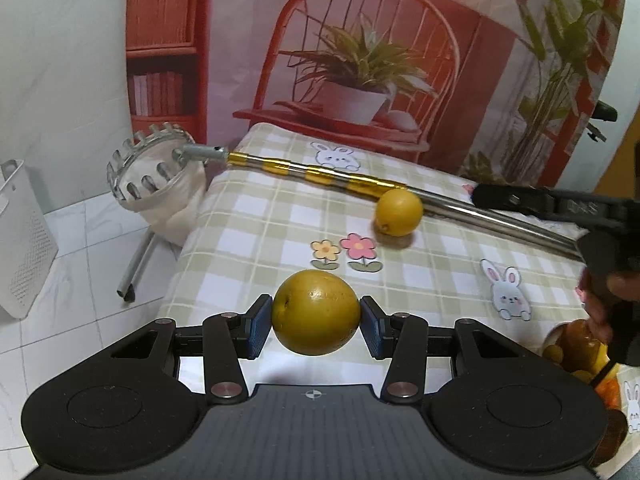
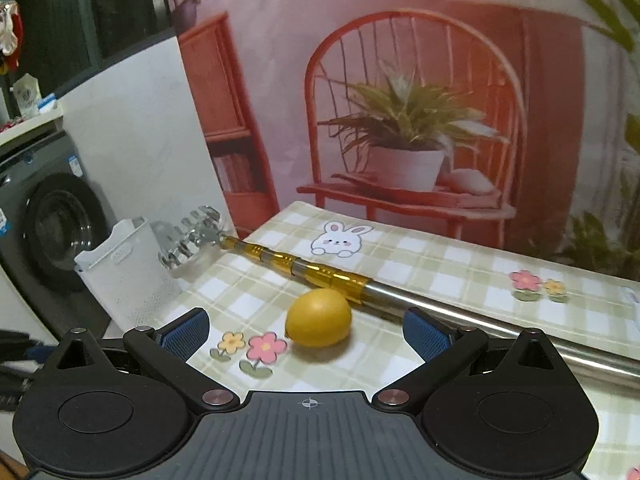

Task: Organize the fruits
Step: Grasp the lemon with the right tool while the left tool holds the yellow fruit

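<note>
A: Any writing or brand you can read?

B: None legible. The white basket [image 2: 128, 276], far left of the right gripper's fingers, has an embossed oval mark, too small to read. The washing machine [image 2: 52, 232] behind it carries blue stickers, also unreadable. The tablecloth [image 1: 248, 216] has only pictures: rabbits and flowers.

A: Count the fruit, left to right.

B: In the left wrist view, two loose ones. The first, a dull yellow-green fruit [image 1: 316, 312], sits between the left gripper's [image 1: 316, 322] blue pads [image 1: 258, 328], both pads pressed against its sides, so the fingers are clamped on it. The second, a brighter yellow fruit [image 1: 399, 212], lies on the cloth well beyond the fingertips and a little to their right, touching the telescopic pole [image 1: 320, 174]. At the far right edge, a brown bowl [image 1: 580, 344] holds more yellow and orange pieces; I cannot count them.

A: And the right gripper?

B: The right gripper [image 2: 306, 332] is spread wide, gripping nothing. That yellow fruit [image 2: 319, 317] rests on the cloth between and just ahead of its fingertips, apart from both pads. The pole [image 2: 320, 272] runs behind the fruit and past the right finger.

A: Other counts?

B: One pole, gold-banded, ending at the left in one toothed metal ring with a white cloth bag [image 1: 156, 172] hanging past the table's left edge. One basket. In the left view, two flower stickers [image 1: 344, 252] lie just ahead of the fingertips, and three rabbits show fully.
</note>
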Available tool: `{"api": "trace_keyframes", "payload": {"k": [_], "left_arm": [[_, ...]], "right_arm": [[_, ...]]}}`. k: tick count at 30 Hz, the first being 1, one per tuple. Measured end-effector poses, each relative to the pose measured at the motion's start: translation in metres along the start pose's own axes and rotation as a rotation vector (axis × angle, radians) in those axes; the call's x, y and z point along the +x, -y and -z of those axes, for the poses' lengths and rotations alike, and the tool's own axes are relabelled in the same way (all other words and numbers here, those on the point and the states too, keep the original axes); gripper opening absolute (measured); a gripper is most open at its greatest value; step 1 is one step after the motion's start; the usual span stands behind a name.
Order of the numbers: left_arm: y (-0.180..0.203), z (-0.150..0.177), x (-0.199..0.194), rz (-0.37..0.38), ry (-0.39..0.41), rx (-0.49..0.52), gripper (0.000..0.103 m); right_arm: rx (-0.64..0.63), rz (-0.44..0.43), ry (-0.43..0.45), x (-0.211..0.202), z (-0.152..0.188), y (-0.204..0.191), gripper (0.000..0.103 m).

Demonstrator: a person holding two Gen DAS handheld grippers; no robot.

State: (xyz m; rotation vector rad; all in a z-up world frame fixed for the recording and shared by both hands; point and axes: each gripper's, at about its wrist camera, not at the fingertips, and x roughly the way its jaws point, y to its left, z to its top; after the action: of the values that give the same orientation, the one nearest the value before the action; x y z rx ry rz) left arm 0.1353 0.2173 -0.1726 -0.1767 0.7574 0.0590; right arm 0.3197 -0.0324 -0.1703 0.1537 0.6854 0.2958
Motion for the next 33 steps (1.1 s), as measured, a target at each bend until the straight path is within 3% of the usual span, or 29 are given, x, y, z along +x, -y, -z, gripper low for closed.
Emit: {"api": "trace_keyframes", "payload": {"k": [13,20,24,27,33], "left_arm": [[-0.009,0.003,0.016,0.029,-0.006,-0.013,0.05],[-0.009,0.009,0.02,0.049,-0.014,-0.019,0.05],[-0.012,0.009,0.02,0.054,-0.014,-0.027,0.05],[-0.013,0.009,0.022,0.054,-0.015,-0.03,0.05],[-0.015,0.01,0.024,0.055,-0.02,-0.036,0.05]], "right_arm": [[-0.027,0.086,-0.062,0.067,-0.011,-0.003,0.1],[0.137,0.072,-0.103,0.094,-0.013,0.015,0.094],[0.165,0.093,-0.152,0.108,-0.01,0.018,0.09],[0.185,0.1,-0.176,0.116,-0.008,0.021,0.081],[0.204,0.073,-0.227,0.128,-0.006,0.022,0.073]]}}
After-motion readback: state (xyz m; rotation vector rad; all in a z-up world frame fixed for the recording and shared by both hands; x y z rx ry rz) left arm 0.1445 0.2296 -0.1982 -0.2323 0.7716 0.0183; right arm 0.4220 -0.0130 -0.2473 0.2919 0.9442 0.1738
